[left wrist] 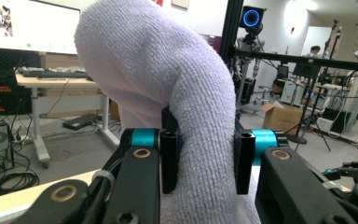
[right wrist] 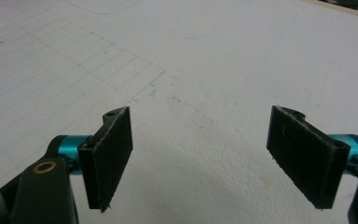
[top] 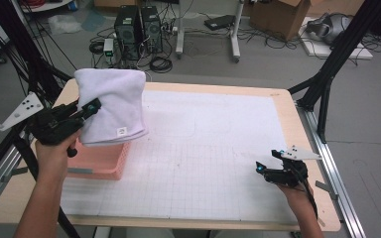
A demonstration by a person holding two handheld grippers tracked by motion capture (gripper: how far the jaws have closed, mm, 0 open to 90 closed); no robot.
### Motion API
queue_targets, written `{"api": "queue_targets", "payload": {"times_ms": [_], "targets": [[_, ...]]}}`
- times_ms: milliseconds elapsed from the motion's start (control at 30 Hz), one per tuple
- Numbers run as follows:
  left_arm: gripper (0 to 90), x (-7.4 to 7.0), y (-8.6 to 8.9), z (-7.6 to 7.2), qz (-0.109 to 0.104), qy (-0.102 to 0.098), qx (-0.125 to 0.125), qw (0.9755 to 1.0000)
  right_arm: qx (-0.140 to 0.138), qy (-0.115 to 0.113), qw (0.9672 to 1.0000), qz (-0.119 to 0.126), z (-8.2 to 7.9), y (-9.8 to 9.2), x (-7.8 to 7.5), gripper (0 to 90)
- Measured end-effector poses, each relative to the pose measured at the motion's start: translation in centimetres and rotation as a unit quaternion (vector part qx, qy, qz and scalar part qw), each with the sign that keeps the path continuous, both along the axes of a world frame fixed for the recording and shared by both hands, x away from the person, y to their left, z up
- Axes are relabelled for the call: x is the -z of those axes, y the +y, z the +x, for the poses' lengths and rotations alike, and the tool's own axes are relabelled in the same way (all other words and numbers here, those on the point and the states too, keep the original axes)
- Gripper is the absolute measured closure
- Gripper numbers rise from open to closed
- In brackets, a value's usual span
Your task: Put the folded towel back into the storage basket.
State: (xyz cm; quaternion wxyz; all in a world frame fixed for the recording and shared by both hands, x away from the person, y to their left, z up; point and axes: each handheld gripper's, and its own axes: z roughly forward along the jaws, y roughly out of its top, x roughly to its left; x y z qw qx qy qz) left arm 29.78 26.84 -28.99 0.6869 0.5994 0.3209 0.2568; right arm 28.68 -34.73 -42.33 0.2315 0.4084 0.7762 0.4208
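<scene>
Clutching folded white towel point(top: 111, 105) above pink basket point(top: 101, 159), left gripper point(top: 90, 108), right gripper point(top: 263, 167) released.

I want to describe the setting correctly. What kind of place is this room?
Most likely a robotics lab or workshop. Computer towers stand on the floor among loose cables, a black frame flanks the gridded table, and cardboard boxes sit behind.

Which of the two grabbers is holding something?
The left gripper, above the pink basket: its jaws squeeze the folded white towel. The right gripper has its jaws wide open with nothing between them.
</scene>
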Motion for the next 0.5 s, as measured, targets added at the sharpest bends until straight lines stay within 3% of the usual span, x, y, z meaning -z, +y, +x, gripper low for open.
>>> {"api": "queue_targets", "payload": {"times_ms": [300,500], "targets": [[71.6,0.2,2.5,0.6,-0.009,0.008,-0.015,0.9998,-0.001,0.004,1.0000,-0.002,0.0,0.2,0.0,21.8],[71.6,1.3,4.1,1.0,-0.015,0.022,-0.021,0.9994,-0.003,0.002,1.0000,-0.009,0.0,0.3,0.1,21.8]]}}
